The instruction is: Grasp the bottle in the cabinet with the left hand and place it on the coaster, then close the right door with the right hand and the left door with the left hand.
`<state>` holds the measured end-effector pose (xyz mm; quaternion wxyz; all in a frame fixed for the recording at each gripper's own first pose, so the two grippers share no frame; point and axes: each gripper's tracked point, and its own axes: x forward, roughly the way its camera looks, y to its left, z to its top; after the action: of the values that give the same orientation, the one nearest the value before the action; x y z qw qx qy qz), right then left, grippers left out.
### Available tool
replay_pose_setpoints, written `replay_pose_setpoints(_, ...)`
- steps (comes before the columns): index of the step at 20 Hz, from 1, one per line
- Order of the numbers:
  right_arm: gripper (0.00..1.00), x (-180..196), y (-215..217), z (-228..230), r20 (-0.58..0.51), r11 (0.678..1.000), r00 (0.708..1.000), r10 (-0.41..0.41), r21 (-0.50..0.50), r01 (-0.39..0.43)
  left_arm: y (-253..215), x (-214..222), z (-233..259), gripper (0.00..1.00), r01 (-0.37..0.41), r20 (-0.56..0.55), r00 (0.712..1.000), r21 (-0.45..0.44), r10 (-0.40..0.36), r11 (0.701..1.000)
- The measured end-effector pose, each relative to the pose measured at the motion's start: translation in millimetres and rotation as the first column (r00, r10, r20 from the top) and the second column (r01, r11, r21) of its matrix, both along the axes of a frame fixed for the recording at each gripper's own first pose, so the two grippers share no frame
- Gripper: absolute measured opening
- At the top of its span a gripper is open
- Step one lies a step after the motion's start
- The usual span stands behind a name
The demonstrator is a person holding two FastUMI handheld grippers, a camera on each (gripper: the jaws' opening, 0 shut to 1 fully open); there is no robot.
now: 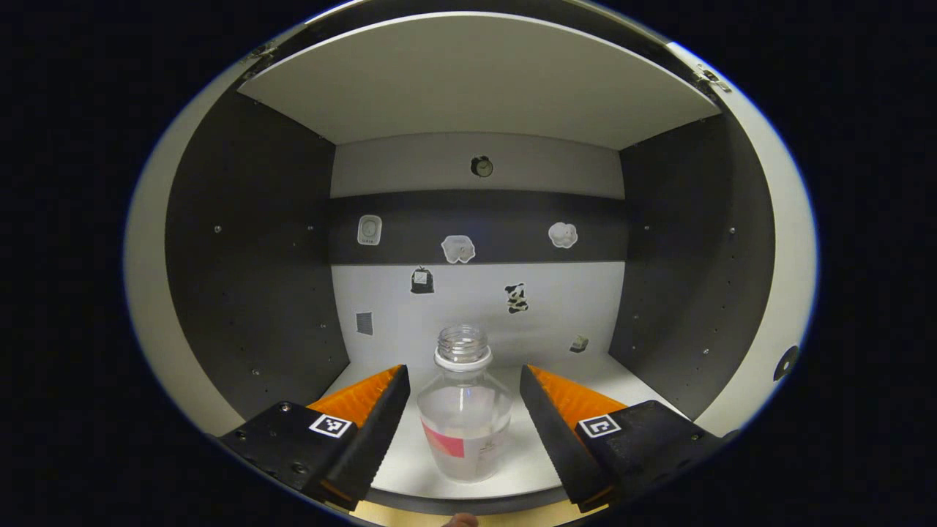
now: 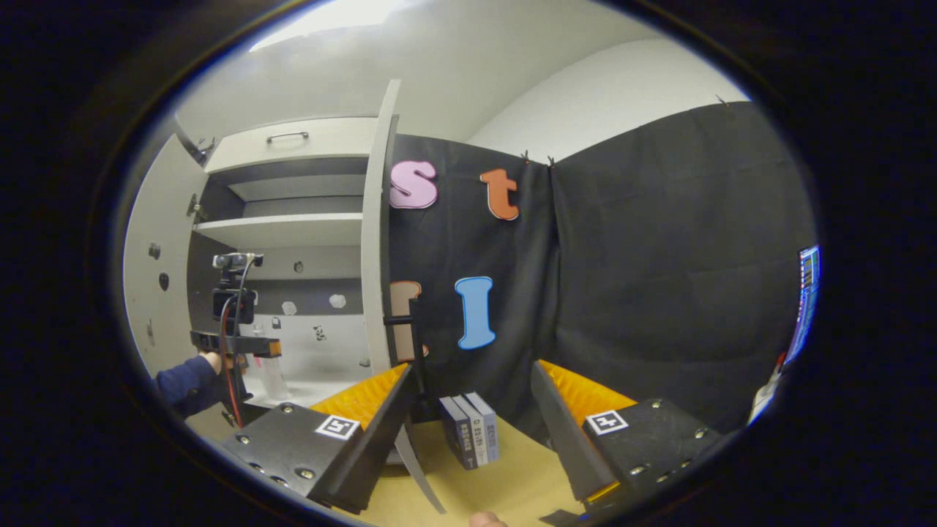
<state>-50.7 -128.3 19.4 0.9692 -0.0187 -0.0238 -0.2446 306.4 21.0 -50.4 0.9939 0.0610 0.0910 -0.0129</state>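
A clear capless bottle (image 1: 464, 417) with a red-and-white label stands upright on the cabinet's white floor (image 1: 410, 468). My left gripper (image 1: 464, 388) is open, one finger on each side of the bottle, neither touching it. In the right gripper view my right gripper (image 2: 472, 384) stands open over the wooden table with nothing between its fingers. That view also shows the left gripper (image 2: 236, 342) far off, held by a hand in a blue sleeve (image 2: 187, 380) at the cabinet opening. The right door (image 2: 375, 241) is seen edge-on, swung open, and the left door (image 2: 157, 256) is open too.
Small stickers dot the cabinet's back wall (image 1: 476, 293), and a shelf (image 1: 476, 80) hangs above. The dark side walls (image 1: 249, 263) close in left and right. Upright books (image 2: 468, 428) stand on the wooden table (image 2: 512, 483). A screen (image 2: 805, 293) glows at far right.
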Motion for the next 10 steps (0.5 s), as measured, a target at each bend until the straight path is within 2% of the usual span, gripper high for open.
replay_pose_setpoints(3,0.93,-2,-2,-1,-0.003,1.000,1.000,-0.001,0.003,0.001,3,6,-12,0.94,-0.012,-0.029,1.000,0.003,0.012,1.000)
replay_pose_setpoints(5,0.93,-4,-7,-1,0.002,1.000,1.000,-0.011,0.011,0.011,6,8,-12,0.81,-0.024,-0.025,0.999,0.002,0.024,1.000)
replay_pose_setpoints(6,0.93,-6,-11,-2,0.004,1.000,1.000,-0.015,0.016,0.015,6,9,-13,0.79,-0.020,-0.026,0.999,0.000,0.020,1.000)
replay_pose_setpoints(7,0.97,-8,-14,-2,0.007,1.000,1.000,-0.020,0.023,0.020,6,7,-15,0.78,-0.018,-0.031,0.999,-0.001,0.018,1.000)
replay_pose_setpoints(9,0.97,-10,-18,-2,0.014,0.999,1.000,-0.023,0.037,0.023,7,6,-12,0.78,-0.009,-0.021,1.000,-0.007,0.008,1.000)
replay_pose_setpoints(10,0.93,-11,-20,-3,0.016,0.999,1.000,-0.024,0.043,0.023,8,3,-13,0.77,-0.007,-0.023,1.000,-0.013,0.007,1.000)
